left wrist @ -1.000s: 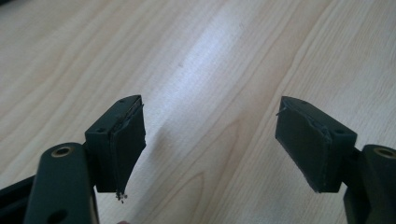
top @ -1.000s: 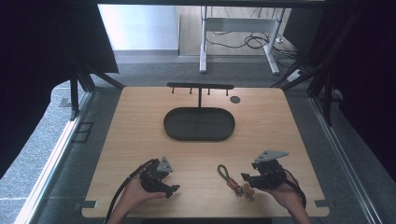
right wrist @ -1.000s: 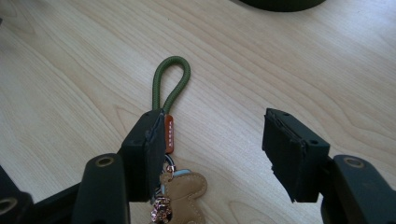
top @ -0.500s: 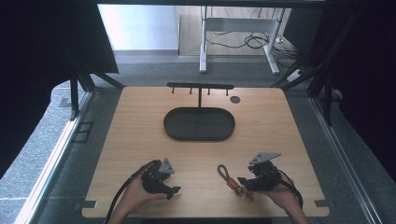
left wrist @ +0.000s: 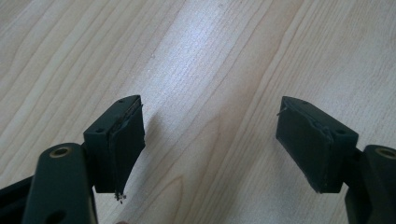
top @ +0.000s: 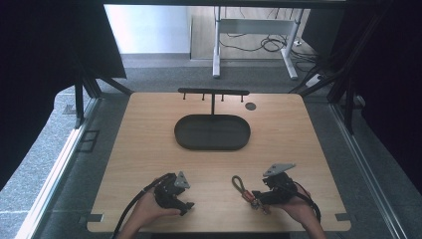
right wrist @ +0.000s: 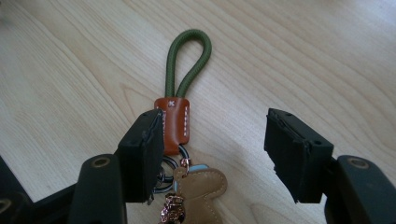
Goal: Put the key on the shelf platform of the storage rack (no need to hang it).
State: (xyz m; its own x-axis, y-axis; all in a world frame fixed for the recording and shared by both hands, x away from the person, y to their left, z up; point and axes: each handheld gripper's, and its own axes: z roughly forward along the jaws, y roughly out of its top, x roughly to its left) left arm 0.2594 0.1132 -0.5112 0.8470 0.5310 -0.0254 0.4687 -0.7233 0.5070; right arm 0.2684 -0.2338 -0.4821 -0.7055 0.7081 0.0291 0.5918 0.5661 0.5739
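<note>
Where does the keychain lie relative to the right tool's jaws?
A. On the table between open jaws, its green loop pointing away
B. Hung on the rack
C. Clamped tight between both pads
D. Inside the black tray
A: in the right gripper view the keychain lies flat on the table between the spread jaws of the right tool, its loop pointing away from the camera.

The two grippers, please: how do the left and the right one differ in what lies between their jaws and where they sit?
The right gripper has a keychain, green cord loop and brown leather tab, lying between its open jaws, unpinched; the left gripper has bare wooden table between its jaws. In the high view the right gripper sits beside the keychain, while the left gripper is apart from it. Both are open, hand-held, near the table's front edge.
</note>
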